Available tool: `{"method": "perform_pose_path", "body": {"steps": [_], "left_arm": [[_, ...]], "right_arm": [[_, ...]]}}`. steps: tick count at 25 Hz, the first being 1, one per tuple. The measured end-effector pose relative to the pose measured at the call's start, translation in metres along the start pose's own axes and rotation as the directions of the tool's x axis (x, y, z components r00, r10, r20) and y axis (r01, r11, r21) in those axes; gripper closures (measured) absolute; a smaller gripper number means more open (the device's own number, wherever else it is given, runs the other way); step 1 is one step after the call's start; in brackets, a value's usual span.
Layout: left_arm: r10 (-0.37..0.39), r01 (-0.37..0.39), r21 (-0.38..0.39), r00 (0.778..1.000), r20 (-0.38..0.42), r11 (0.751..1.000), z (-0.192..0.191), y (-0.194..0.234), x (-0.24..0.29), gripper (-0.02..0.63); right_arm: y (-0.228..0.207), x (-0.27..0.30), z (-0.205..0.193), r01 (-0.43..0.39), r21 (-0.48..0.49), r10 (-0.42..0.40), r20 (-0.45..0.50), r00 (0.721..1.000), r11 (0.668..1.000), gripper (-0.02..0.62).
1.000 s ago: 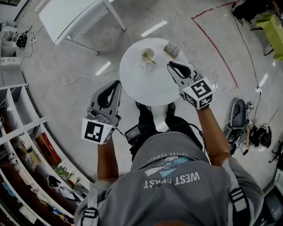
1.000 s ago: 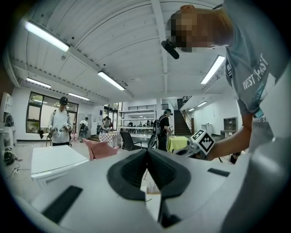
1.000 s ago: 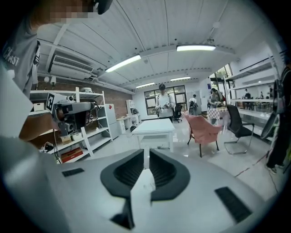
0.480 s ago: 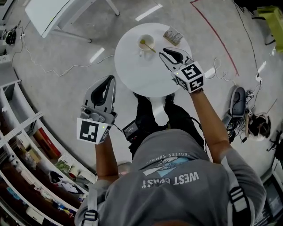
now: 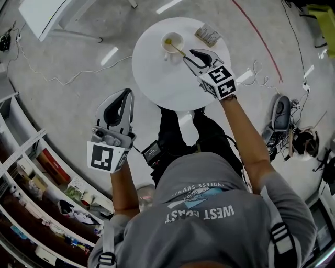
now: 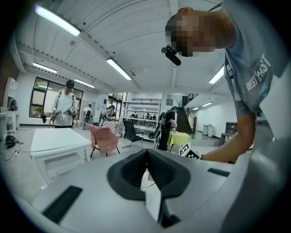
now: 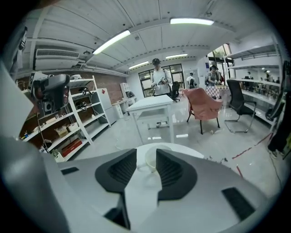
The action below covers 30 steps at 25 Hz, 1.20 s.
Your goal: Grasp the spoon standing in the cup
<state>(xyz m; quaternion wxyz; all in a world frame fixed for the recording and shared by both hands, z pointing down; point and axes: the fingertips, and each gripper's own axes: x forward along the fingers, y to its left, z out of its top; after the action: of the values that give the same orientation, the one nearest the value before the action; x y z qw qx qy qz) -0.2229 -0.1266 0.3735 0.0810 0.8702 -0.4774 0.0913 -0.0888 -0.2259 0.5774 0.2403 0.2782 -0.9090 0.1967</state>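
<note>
Spoon, slim, yellowish, leans in white cup; right tool jaws just opening, empty; left tool clenched shut.

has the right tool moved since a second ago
Yes. The right tool has slid across the round table toward the cup and spoon; its jaws have just been opening, with nothing between them yet.

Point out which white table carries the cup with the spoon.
The round table, just ahead of the person, bears the cup; the rectangular table stands apart at the head view's upper left.
</note>
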Motion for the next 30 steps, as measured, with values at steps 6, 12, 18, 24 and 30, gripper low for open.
{"method": "perform_pose_path", "body": {"steps": [6,12,18,24,30], "left_arm": [[0.017,-0.019,-0.053,0.999,-0.037,0.998,-0.01,0.008,0.004,0.601],[0.02,-0.023,-0.072,0.999,-0.049,0.997,-0.017,0.012,0.005,0.601],[0.021,-0.024,-0.074,0.998,-0.051,0.997,-0.018,0.02,0.008,0.601],[0.022,-0.026,-0.079,0.998,-0.051,0.997,-0.02,0.021,0.008,0.601],[0.026,-0.03,-0.085,0.998,-0.054,0.996,-0.022,0.021,0.006,0.601]], "right_arm": [[-0.002,0.018,-0.009,-0.011,0.0,0.011,-0.037,0.999,1.0,0.462],[-0.003,0.029,-0.023,-0.014,0.002,0.014,-0.082,0.997,1.0,0.454],[-0.006,0.039,-0.032,-0.009,0.004,0.01,-0.12,0.993,1.0,0.453],[-0.007,0.046,-0.04,0.009,-0.003,-0.009,-0.154,0.988,1.0,0.454],[-0.011,0.048,-0.046,0.028,-0.011,-0.029,-0.171,0.985,1.0,0.482]]}}
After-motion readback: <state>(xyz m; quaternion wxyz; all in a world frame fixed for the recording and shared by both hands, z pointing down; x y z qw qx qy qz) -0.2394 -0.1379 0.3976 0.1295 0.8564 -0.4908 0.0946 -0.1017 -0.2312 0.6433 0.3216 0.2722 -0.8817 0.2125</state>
